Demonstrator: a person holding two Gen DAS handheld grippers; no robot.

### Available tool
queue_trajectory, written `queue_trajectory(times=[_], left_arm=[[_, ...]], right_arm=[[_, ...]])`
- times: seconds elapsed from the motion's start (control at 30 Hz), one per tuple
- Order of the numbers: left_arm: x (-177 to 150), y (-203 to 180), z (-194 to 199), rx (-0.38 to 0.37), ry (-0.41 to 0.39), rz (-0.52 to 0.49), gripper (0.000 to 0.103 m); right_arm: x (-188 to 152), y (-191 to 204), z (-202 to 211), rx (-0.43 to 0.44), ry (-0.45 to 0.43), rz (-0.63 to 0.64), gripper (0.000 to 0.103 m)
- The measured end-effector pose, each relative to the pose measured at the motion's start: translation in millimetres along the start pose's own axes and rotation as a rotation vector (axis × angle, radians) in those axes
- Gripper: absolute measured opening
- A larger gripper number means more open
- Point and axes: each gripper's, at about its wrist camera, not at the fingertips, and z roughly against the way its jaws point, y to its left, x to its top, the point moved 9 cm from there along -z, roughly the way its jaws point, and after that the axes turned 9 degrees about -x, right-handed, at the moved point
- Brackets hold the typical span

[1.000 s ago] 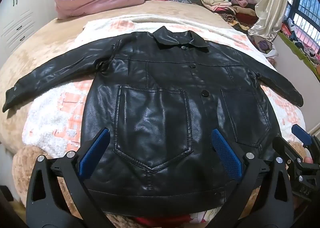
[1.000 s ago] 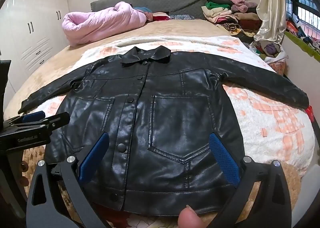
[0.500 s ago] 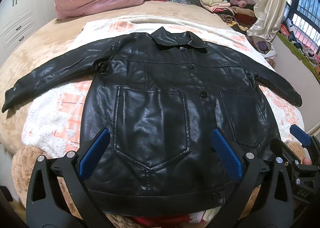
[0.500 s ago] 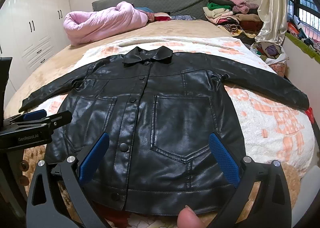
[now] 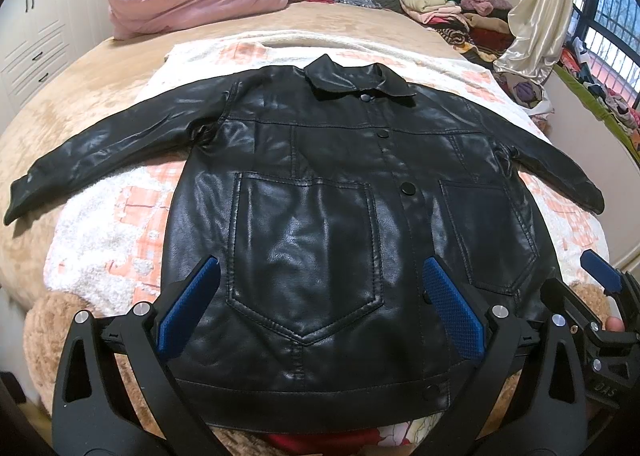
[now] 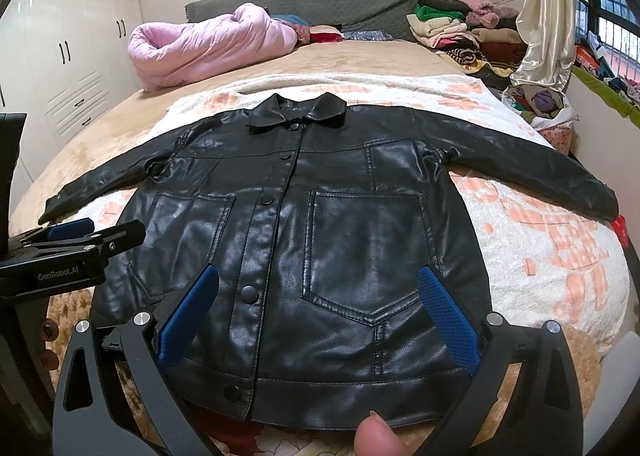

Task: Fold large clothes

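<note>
My left claw (image 5: 320,304) and right claw (image 6: 318,308) both gape wide, holding nothing, over the hem of the buttoned black leather jacket (image 5: 340,224), which lies flat, sleeves spread, on the white-and-orange fleece blanket (image 6: 540,256). Only my right view shows a fingertip (image 6: 374,436).

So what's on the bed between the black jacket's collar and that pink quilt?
In both views: a strip of white-and-orange blanket, then bare tan bedcover, between the jacket and pink quilt.
</note>
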Motion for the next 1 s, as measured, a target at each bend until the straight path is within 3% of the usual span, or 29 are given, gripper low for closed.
queue_trajectory(times=[1.0], left_arm=[[3.7,-2.7,-0.7,-0.001,0.002,0.003,0.095]], right_arm=[[2.0,2.8,0.5,0.004,0.004,0.0,0.099]])
